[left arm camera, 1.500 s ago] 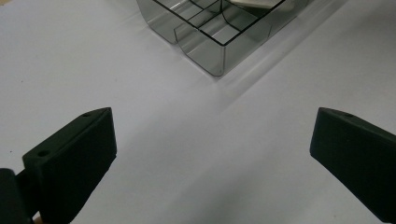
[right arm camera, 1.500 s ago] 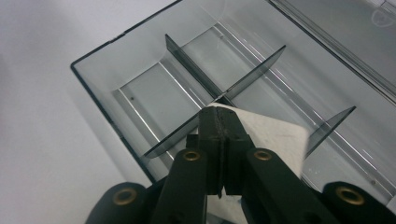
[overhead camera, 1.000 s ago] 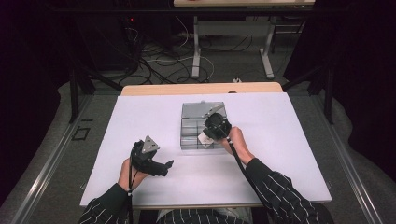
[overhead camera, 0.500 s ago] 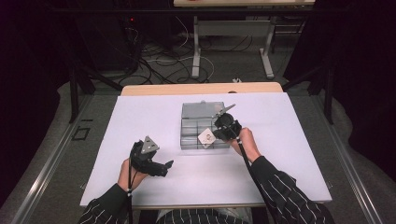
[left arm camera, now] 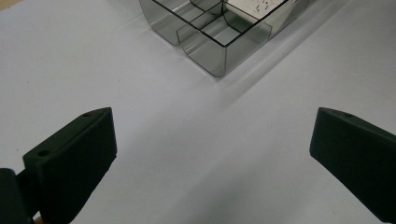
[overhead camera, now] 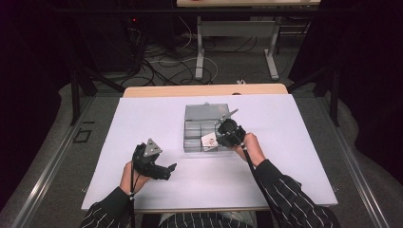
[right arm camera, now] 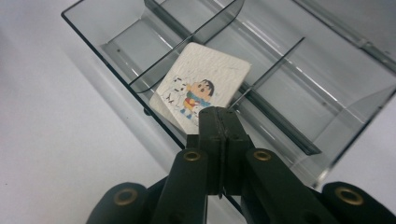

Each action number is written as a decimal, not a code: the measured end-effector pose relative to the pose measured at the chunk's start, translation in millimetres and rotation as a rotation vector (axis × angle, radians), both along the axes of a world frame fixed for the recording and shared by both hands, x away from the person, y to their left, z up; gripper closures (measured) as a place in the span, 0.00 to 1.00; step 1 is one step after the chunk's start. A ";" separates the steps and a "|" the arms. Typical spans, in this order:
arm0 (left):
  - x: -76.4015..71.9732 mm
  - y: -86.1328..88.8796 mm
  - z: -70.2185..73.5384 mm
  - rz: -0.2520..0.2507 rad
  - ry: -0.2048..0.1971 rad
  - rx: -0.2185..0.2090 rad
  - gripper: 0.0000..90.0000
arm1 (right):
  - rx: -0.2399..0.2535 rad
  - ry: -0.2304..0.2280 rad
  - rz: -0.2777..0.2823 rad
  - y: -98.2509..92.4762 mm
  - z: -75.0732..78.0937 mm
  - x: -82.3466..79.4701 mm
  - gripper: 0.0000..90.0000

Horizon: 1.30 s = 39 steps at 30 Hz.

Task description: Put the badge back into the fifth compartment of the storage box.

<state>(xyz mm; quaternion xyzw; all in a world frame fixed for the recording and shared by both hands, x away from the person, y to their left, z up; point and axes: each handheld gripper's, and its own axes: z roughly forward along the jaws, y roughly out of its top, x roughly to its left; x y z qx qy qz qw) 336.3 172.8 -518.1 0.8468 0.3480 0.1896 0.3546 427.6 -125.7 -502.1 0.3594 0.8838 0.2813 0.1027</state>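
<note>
1. Right tongs (right arm camera: pixel 218 116): pressed together on one edge of a small square card (right arm camera: pixel 201 86) printed with a cartoon figure. In the high view the right tongs (overhead camera: pixel 215 139) hold the card (overhead camera: pixel 209 139) over the near compartments of the clear compartment box (overhead camera: pixel 190 142).
2. Card position: tilted, with its free corner over a curved divider (right arm camera: pixel 187 46) of the box (right arm camera: pixel 93 42); whether it touches the divider cannot be told.
3. Left tongs (left arm camera: pixel 212 158): spread wide, nothing between them, resting low over the white tabletop (left arm camera: pixel 70 70) with the box corner (left arm camera: pixel 219 51) ahead. In the high view the left tongs (overhead camera: pixel 164 170) lie well apart from the box.
4. Risk, snagging: the card straddles a divider. If lowered at this tilt, a corner is likely to catch on the partition and the card would bridge two compartments instead of lying flat.
5. Risk, slipping: the grip covers only a narrow edge strip. Contact with a wall could pivot the card out of the grip.
6. Risk, box shift: the box is unrestrained. A sideways push from the card or tongs could slide it across the tabletop (overhead camera: pixel 142 118).
7. Change from the earliest frame: the card's pale face now shows beside the right tongs, where one second ago it was hidden beneath the hand; the left hand is unchanged.
</note>
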 end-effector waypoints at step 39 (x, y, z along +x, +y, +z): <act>-0.9 -1.2 0.9 -0.004 -0.014 0.001 0.01 | 0.218 -0.063 -0.040 -78.6 1.4 -21.3 0.04</act>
